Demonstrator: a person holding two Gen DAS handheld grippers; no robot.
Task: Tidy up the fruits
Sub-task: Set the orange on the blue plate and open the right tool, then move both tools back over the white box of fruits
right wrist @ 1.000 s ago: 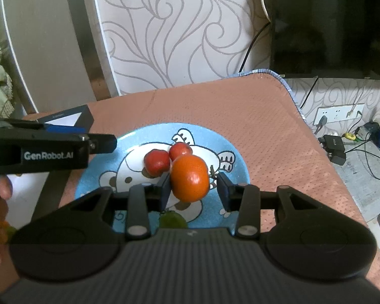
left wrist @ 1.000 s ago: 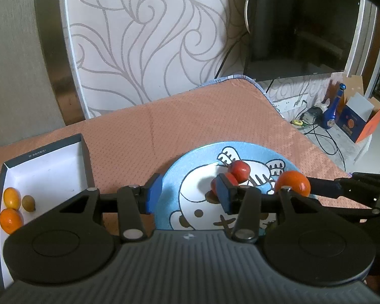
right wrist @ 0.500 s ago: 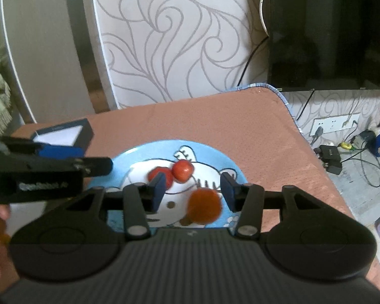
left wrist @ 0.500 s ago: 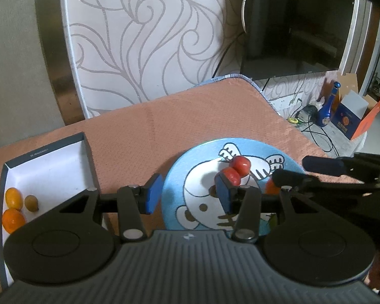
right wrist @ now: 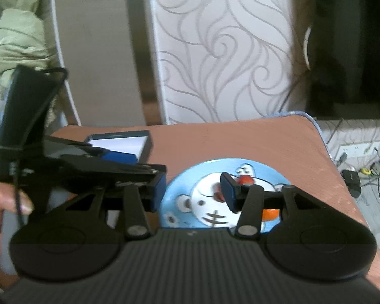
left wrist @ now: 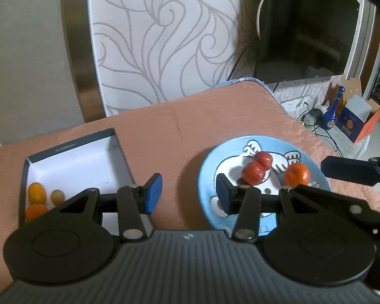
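A blue cartoon plate (left wrist: 210, 167) lies on the brown tabletop. It holds two red fruits (left wrist: 257, 167) and an orange mandarin (left wrist: 297, 174). A white box (left wrist: 76, 157) at the left holds two small orange fruits (left wrist: 35, 192) and an olive-coloured one (left wrist: 57, 195). My left gripper (left wrist: 187, 192) is open and empty, over the table between box and plate. My right gripper (right wrist: 192, 190) is open and empty above the plate's (right wrist: 179, 185) left part; the mandarin (right wrist: 271, 214) lies behind its right finger.
The right gripper's finger (left wrist: 349, 169) reaches in at the plate's right edge. The left gripper's body (right wrist: 88, 167) and a hand (right wrist: 2, 207) fill the left of the right wrist view. The table edge (left wrist: 278, 101) drops to a floor with cables and boxes.
My right gripper opened and dropped the mandarin onto the plate, then drew back and left. My left gripper swung left, bringing the white box more into view.
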